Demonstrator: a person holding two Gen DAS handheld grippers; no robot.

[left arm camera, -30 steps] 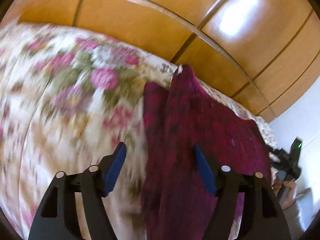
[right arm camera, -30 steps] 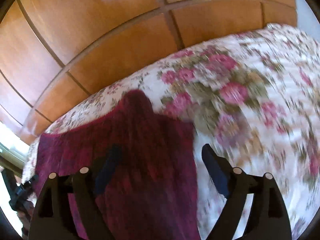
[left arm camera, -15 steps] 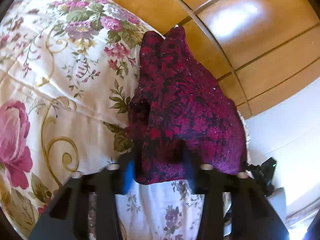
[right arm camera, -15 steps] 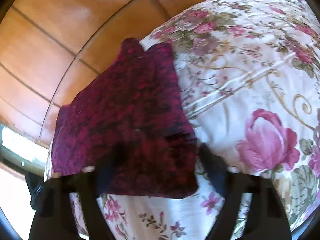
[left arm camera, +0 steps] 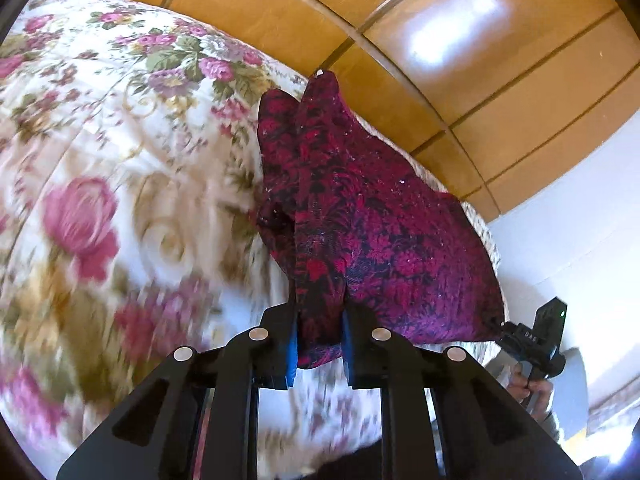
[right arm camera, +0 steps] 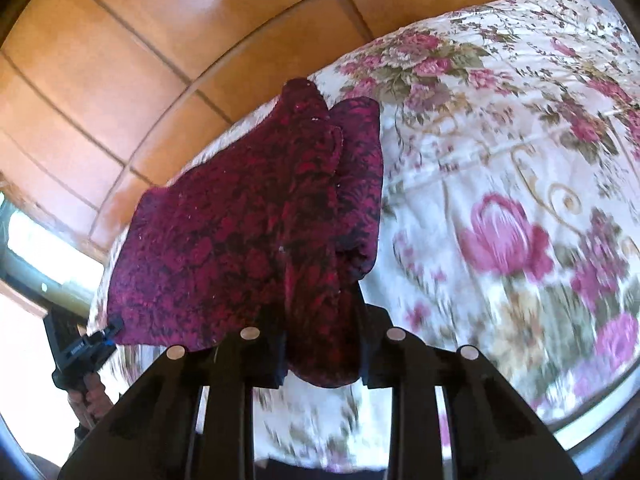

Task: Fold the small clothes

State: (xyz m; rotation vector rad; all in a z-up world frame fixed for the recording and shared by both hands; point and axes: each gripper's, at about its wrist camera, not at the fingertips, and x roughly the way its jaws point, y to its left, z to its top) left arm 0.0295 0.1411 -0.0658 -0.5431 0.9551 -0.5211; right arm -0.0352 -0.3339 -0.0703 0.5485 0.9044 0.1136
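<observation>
A dark red patterned garment (left arm camera: 360, 216) lies on a floral bedspread (left arm camera: 100, 184). My left gripper (left arm camera: 319, 344) has its jaws closing on the garment's near left corner, and the cloth is bunched between the blue pads. In the right wrist view the same garment (right arm camera: 240, 232) spreads to the left. My right gripper (right arm camera: 322, 354) is closing its jaws too, with the near right corner pinched between them. A folded sleeve shows along each outer side. Each gripper appears in the other's view: the right one (left arm camera: 534, 342) and the left one (right arm camera: 82, 346).
Wooden wardrobe panels (left arm camera: 460, 40) stand behind the bed. A white wall (left arm camera: 580, 220) is at the right of the left wrist view, and a bright window (right arm camera: 32, 248) at the left of the right wrist view. The floral bedspread (right arm camera: 520, 200) stretches wide to each side.
Both grippers came up to the garment's near edge and closed from wide open onto its two near corners. The cloth now bunches between the pads.
</observation>
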